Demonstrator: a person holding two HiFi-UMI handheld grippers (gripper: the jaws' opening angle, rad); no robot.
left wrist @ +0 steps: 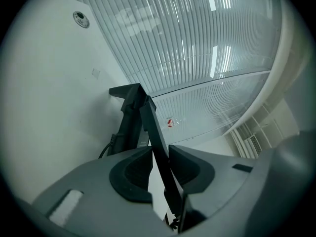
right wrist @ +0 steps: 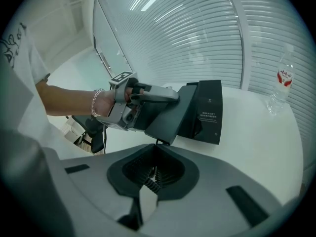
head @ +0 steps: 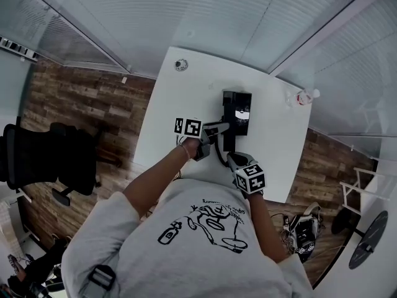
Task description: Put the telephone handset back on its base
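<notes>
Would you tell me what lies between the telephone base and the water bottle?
Only bare tabletop separates the telephone base from the water bottle, as the right gripper view shows.

Telephone base [head: 239, 110] on the table [head: 167, 104] toward its far side, handset [head: 228, 140] along the base's left edge, cord [head: 219, 156] trailing nearer, bottle [head: 303, 97] at the far right corner, chair [head: 43, 157] left of the table.

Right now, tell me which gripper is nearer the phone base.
Left. The left gripper has the handset between its fingers, at the base; the right gripper is farther back, on the cord.
</notes>
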